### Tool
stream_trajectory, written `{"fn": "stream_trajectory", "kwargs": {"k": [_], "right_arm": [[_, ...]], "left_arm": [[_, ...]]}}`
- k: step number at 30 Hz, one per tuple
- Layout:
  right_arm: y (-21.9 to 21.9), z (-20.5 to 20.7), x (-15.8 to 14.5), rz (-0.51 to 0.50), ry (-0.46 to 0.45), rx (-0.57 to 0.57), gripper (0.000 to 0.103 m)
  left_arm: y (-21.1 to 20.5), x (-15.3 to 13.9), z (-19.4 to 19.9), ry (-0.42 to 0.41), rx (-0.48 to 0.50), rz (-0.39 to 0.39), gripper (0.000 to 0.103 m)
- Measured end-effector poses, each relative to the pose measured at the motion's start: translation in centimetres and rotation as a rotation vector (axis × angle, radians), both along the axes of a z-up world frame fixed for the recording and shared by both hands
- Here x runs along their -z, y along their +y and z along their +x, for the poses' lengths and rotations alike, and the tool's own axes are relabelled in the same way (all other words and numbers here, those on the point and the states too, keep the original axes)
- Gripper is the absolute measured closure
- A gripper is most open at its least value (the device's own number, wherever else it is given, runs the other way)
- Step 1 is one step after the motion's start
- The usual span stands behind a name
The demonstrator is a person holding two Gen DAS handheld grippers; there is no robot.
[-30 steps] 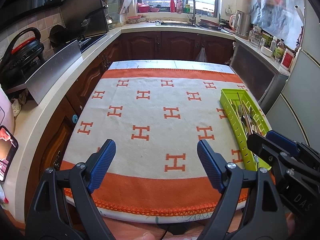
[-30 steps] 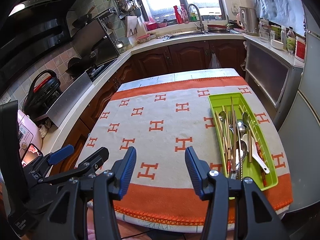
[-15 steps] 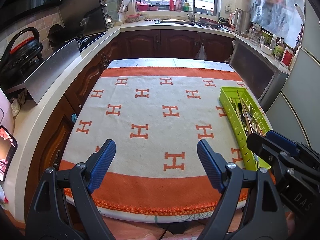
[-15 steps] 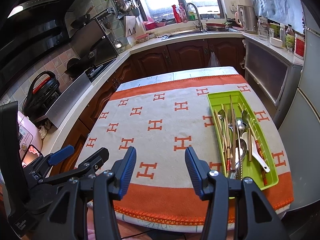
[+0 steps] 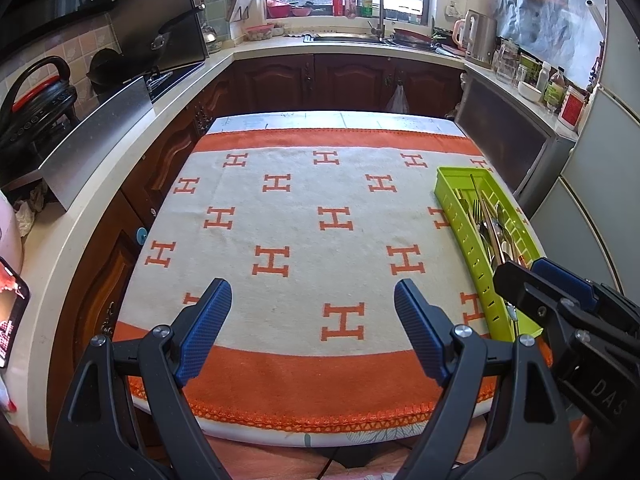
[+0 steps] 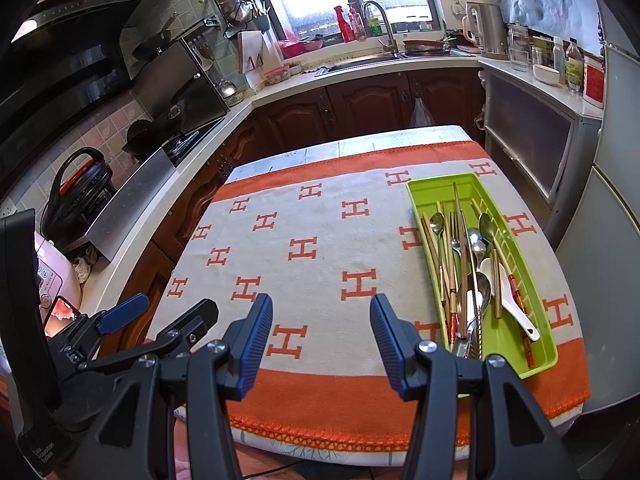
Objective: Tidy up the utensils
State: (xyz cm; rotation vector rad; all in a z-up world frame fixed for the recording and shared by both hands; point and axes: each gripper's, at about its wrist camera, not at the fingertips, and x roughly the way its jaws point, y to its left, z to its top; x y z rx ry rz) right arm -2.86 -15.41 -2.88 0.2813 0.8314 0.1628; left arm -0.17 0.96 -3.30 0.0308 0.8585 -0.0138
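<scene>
A lime green utensil tray (image 6: 416, 196) lies on the right side of the table, also in the left wrist view (image 5: 448, 184). It holds several utensils: metal spoons (image 6: 474, 240), a fork (image 6: 454, 228), chopsticks (image 6: 434, 244) and a white ceramic spoon (image 6: 508, 300). My left gripper (image 5: 312, 312) is open and empty above the near edge of the table. My right gripper (image 6: 320, 328) is open and empty, just left of the tray's near end. The right gripper also shows in the left wrist view (image 5: 560, 300).
The table carries a white and orange cloth with H marks (image 5: 304, 216). Kitchen counters run on the left (image 5: 120, 160) and back, with a sink (image 6: 376, 56). A fridge (image 6: 616, 200) stands close on the right. A pink rice cooker (image 6: 52, 276) sits at left.
Both grippers have drawn back and risen a little from the table; the view has shifted slightly. Both stay open. The tray and utensils have not moved.
</scene>
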Motion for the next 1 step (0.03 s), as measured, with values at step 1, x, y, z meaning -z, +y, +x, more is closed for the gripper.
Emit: {"fn": "stream_trajectory", "kwargs": {"k": [1], "right_arm": [[0.05,0.09,0.0,0.001,0.002,0.002,0.052]], "left_arm": [[0.0,0.04,0.11,0.002,0.002,0.0,0.021]]}}
